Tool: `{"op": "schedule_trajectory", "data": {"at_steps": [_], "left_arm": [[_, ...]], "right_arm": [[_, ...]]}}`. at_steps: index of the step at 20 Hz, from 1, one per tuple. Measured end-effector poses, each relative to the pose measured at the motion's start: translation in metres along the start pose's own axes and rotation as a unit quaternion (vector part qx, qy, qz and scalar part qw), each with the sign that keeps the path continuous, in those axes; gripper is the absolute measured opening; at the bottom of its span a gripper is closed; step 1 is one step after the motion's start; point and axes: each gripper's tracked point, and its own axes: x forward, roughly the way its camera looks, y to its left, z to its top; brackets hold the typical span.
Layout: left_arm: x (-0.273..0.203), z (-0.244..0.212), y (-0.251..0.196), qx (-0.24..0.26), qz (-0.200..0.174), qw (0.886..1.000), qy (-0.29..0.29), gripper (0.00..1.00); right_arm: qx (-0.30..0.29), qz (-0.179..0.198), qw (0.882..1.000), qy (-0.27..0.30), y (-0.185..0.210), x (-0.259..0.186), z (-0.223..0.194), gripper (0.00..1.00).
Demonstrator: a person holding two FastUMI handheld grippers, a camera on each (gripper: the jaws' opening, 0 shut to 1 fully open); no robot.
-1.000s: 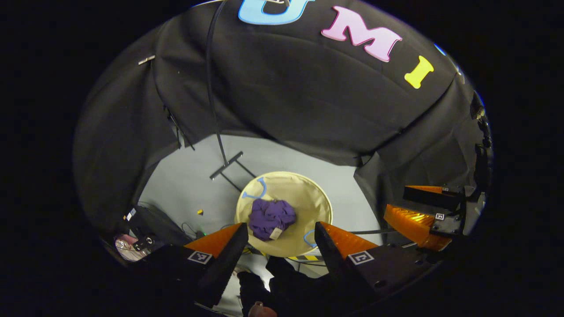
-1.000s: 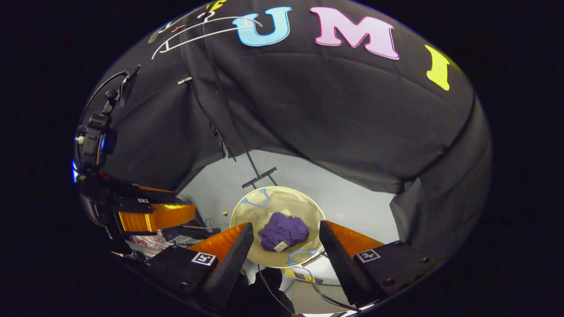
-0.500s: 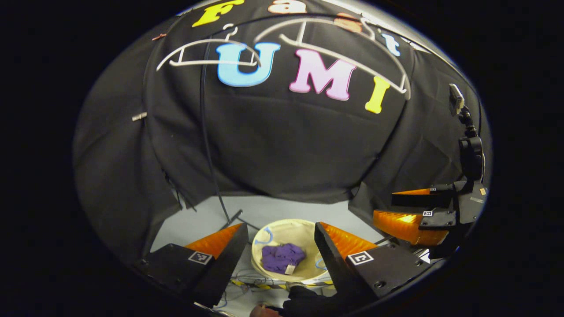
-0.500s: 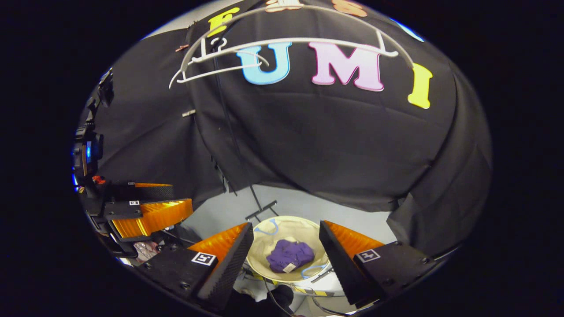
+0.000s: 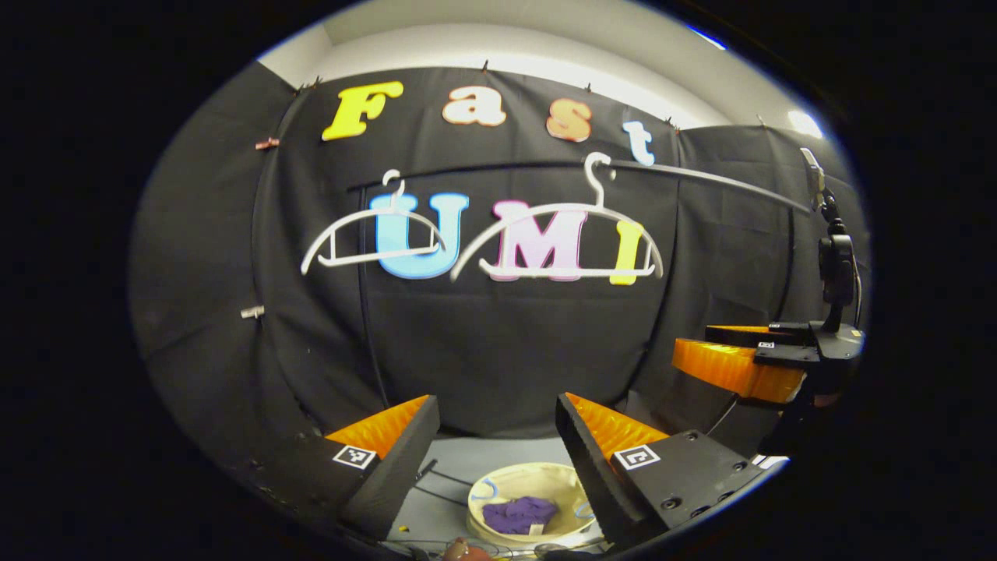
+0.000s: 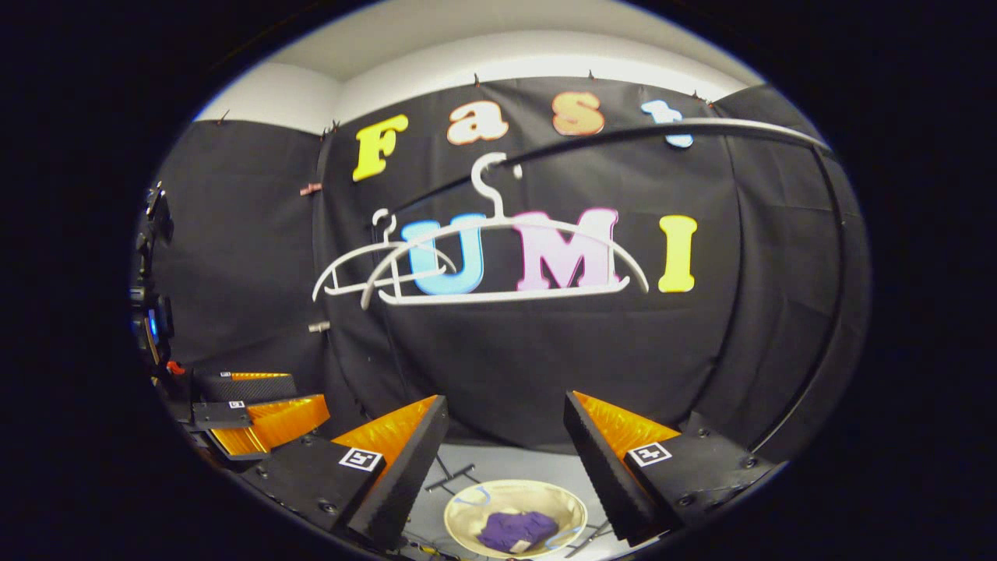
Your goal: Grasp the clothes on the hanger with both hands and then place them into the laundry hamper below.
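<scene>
Looking along my left tongs [image 5: 494, 432], I see their two wedge-shaped fingers spread apart with nothing between them; each has a ribbed inner face and a square printed marker on its matte block. My right tongs [image 6: 506, 436] stand the same way, apart and empty, and they also show in the left gripper view as a ribbed wedge at the right edge [image 5: 740, 366]. In the right gripper view the left tongs sit low at the left [image 6: 261, 413].

Below, on the pale grey floor [image 6: 506, 467], stands the laundry hamper [image 6: 467, 510], round, cream-coloured soft fabric with thin blue loop handles. The clothes [image 6: 518, 530] lie crumpled inside it, a purple bundle with a small pale tag; in the left gripper view they rest in the hamper's middle [image 5: 520, 514].

Two white plastic hangers hang bare from a thin dark rail [image 5: 701, 178]: a smaller-looking one to the left [image 5: 374, 241] and a larger one [image 5: 557, 238], both arched with a straight lower bar and a curled hook. Behind them drapes the wrinkled black cloth wall [image 5: 506, 343].

Compared with a second ago, both cameras have tilted upward: then the hamper filled the centre between the fingers and the hangers were barely at the top edge, whereas now the hangers sit mid-picture and the hamper has dropped to the bottom. The clothes lie in the hamper as before, and both tongs keep the same spread.
</scene>
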Motion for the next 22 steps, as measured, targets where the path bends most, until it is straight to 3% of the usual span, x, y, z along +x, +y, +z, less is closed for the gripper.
{"op": "schedule_trajectory", "data": {"at_steps": [4, 5, 8, 9, 10, 11, 18, 21, 22], "left_arm": [[-0.040, 0.061, -0.006, 0.005, -0.016, 0.995, -0.096, 0.92], [-0.048, 0.071, -0.005, 0.008, -0.014, 0.993, -0.115, 0.97], [-0.070, 0.100, -0.004, 0.037, 0.001, 0.985, -0.169, 0.92], [-0.077, 0.105, -0.008, 0.048, 0.003, 0.982, -0.183, 0.95], [-0.083, 0.110, -0.013, 0.057, 0.002, 0.980, -0.192, 0.92], [-0.087, 0.114, -0.016, 0.062, 0.000, 0.978, -0.198, 0.94], [-0.107, 0.136, -0.027, 0.041, -0.006, 0.974, -0.221, 0.92], [-0.108, 0.137, -0.030, 0.046, -0.004, 0.974, -0.222, 0.92], [-0.108, 0.136, -0.031, 0.048, -0.003, 0.974, -0.222, 0.94]], "right_arm": [[-0.015, -0.008, 0.996, -0.087, 0.017, -0.029, 0.044, 0.98], [-0.021, -0.017, 0.994, -0.105, 0.018, -0.037, 0.053, 0.98], [-0.037, -0.036, 0.988, -0.145, 0.020, -0.060, 0.074, 0.98], [-0.041, -0.042, 0.986, -0.155, 0.020, -0.068, 0.079, 0.92], [-0.042, -0.048, 0.984, -0.167, 0.020, -0.077, 0.089, 0.98], [-0.040, -0.051, 0.982, -0.179, 0.021, -0.085, 0.097, 1.00], [-0.008, -0.055, 0.966, -0.251, 0.021, -0.131, 0.142, 1.00], [-0.009, -0.054, 0.968, -0.244, 0.022, -0.133, 0.139, 0.97], [-0.010, -0.054, 0.969, -0.240, 0.022, -0.133, 0.137, 0.92]]}}
